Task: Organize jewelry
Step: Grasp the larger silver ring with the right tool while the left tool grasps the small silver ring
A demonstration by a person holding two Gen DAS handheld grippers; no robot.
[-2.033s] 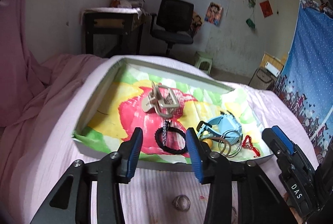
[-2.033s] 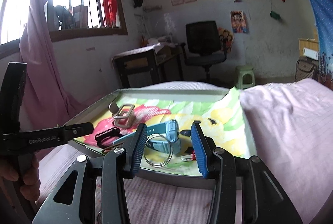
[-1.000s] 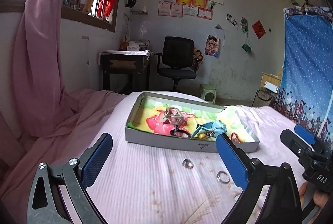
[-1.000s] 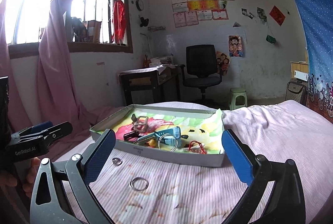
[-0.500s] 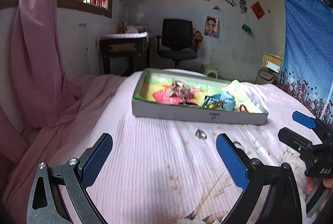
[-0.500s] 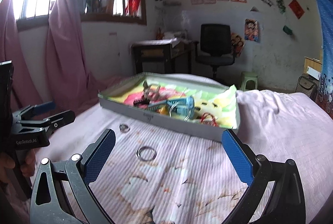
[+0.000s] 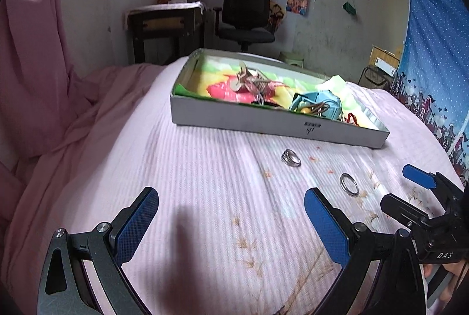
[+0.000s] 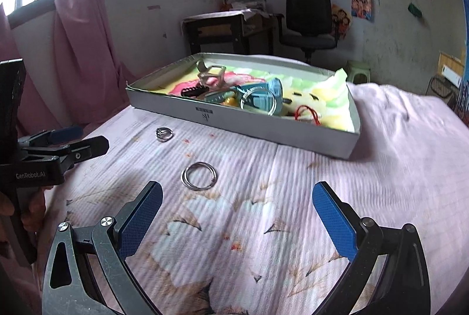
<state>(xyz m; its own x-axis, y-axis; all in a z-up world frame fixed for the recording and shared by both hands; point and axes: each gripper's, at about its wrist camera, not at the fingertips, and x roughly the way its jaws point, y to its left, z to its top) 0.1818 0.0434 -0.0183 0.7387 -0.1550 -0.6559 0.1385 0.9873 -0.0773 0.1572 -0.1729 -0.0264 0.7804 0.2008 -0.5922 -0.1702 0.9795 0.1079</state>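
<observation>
Both jaws spread wide, nothing held: left gripper point(image 7: 231, 222) and right gripper point(image 8: 237, 215) hover low over the pink bedsheet point(image 8: 395, 168). Just ahead lies a large ring point(image 8: 199, 176), a small ring point(image 8: 164, 134) farther on. Beyond, the tray point(image 8: 249, 124) holds the blue watch point(image 8: 263, 98).

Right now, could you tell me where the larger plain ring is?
The larger plain ring lies on the pink bedsheet, in front of the jewelry box, just ahead of the open right gripper.
</observation>
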